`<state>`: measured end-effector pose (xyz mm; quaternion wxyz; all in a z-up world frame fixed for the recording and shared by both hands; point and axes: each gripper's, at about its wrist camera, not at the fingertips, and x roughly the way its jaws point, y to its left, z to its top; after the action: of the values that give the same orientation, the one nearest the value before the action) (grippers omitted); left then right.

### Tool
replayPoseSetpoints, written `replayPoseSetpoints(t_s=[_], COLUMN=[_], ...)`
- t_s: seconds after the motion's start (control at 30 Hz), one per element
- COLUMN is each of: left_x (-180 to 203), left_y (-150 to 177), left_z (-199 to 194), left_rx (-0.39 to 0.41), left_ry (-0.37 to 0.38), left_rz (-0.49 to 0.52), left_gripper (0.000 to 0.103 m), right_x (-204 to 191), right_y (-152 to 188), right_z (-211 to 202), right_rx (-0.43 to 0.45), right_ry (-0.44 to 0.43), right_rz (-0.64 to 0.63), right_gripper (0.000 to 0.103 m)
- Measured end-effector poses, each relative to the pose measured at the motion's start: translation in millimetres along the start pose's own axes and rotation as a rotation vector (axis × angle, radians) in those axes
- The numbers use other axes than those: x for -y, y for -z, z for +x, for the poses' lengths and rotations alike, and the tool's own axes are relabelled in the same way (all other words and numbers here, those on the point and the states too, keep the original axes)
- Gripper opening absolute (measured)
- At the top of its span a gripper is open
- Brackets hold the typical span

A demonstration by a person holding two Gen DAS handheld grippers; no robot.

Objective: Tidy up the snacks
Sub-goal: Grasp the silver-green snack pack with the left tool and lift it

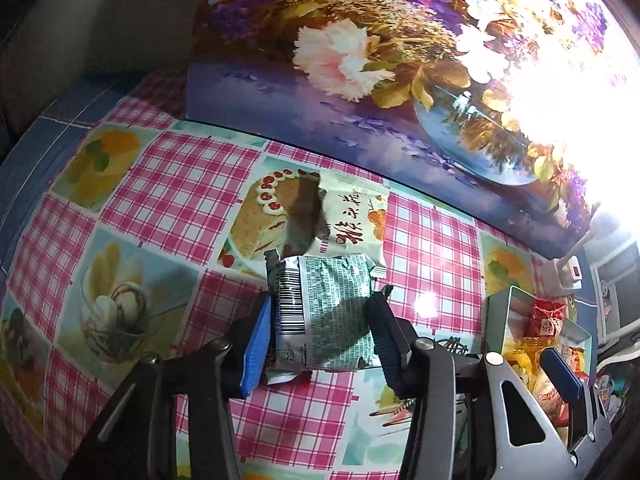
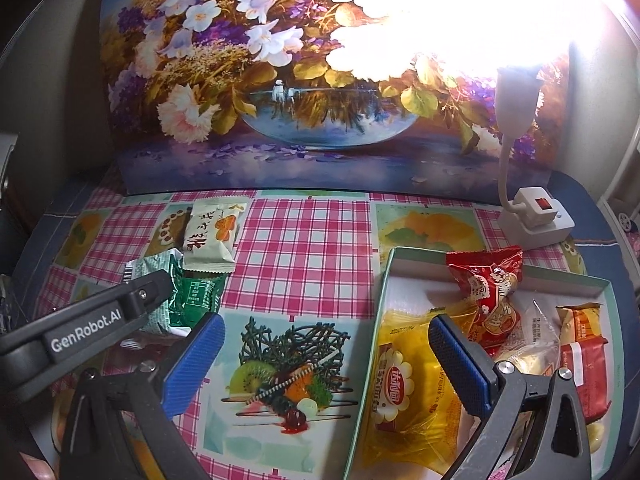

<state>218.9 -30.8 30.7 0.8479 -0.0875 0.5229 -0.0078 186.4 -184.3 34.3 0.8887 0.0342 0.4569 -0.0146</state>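
My left gripper (image 1: 318, 330) is angled steeply down at the table, its jaws clamped on the green-and-silver foil snack packet (image 1: 326, 312). Both pads press its sides: blue pad on the barcode edge, black ribbed finger on the other. The packet sits on the pink checked, dessert-print plastic tablecloth (image 1: 176, 184), printed back facing up. Its far end overlaps the cream snack packet with black characters and an orange picture (image 1: 352, 220), which lies flat just behind it, near the flower-painting board (image 1: 360, 60) standing along the table's back edge.

From the right wrist view I see the left gripper's black arm coming in from the left edge with the green packet (image 2: 188, 300) under its tip.

My right gripper (image 2: 326, 346) hangs tilted down over the tablecloth with jaws wide apart and nothing between them. Its right blue-padded finger (image 2: 460, 364) is over the left side of the shallow open cardboard box with a pale green rim (image 2: 386, 280). In the box: a yellow wrapped snack (image 2: 408, 380), a red crinkled packet (image 2: 488, 284), orange-and-red packets (image 2: 580, 348).

A white lamp on a switch base (image 2: 536, 216) stands behind the box; its glare washes out the upper right.
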Motion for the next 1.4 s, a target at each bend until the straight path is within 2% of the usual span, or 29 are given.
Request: replayPoseSetpoints(t_s=[0.3, 0.33, 0.37, 0.47, 0.67, 0.8, 0.83, 0.9, 0.93, 0.97, 1.07, 1.4], left_x=[-8.0, -8.7, -10.5, -13.7, -18.8, -25.9, -27.1, -27.8, -28.0, -27.8, -24.5, 3.1], left_y=[-2.2, -2.8, -3.7, -6.1, -6.4, -7.9, -8.1, -8.0, -8.1, -8.2, -9.1, -4.0], left_z=[-7.6, -8.6, -10.7, -15.1, -10.2, -9.6, -9.7, -9.7, -9.3, -8.8, -9.7, 8.1], left_rx=[0.01, 0.012, 0.016, 0.024, 0.006, 0.003, 0.003, 0.003, 0.001, 0.0, 0.006, -0.029], left_ry=[0.023, 0.024, 0.027, 0.047, 0.046, 0.079, 0.078, 0.072, 0.069, 0.077, 0.108, 0.044], left_rz=[-0.028, -0.032, -0.037, -0.047, -0.072, -0.109, -0.114, -0.113, -0.111, -0.11, -0.102, 0.004], left_gripper=[0.042, 0.037, 0.022, 0.014, 0.014, 0.014, 0.016, 0.028, 0.048, 0.059, 0.059, 0.059], right_x=[-3.1, -3.3, -3.6, -5.9, -9.3, -10.2, -10.9, -11.8, -12.0, -12.2, -10.1, 1.1], right_y=[-2.1, -2.1, -2.1, -2.3, -0.9, -0.1, -0.1, -0.2, -0.1, 0.1, -0.4, -1.6], right_z=[-4.3, -4.9, -5.9, -6.6, -4.6, -3.0, -2.8, -2.9, -3.0, -3.0, -3.2, -4.6], right_rx=[0.013, 0.015, 0.018, 0.021, 0.015, 0.012, 0.012, 0.013, 0.014, 0.015, 0.015, 0.015], right_ry=[0.006, 0.006, 0.007, 0.01, 0.011, 0.015, 0.016, 0.017, 0.016, 0.017, 0.018, 0.038], right_rz=[-0.006, -0.006, -0.007, -0.014, -0.023, -0.025, -0.029, -0.03, -0.031, -0.031, -0.027, -0.011], right_gripper=[0.103, 0.103, 0.103, 0.103, 0.103, 0.103, 0.103, 0.103, 0.103, 0.103, 0.103, 0.103])
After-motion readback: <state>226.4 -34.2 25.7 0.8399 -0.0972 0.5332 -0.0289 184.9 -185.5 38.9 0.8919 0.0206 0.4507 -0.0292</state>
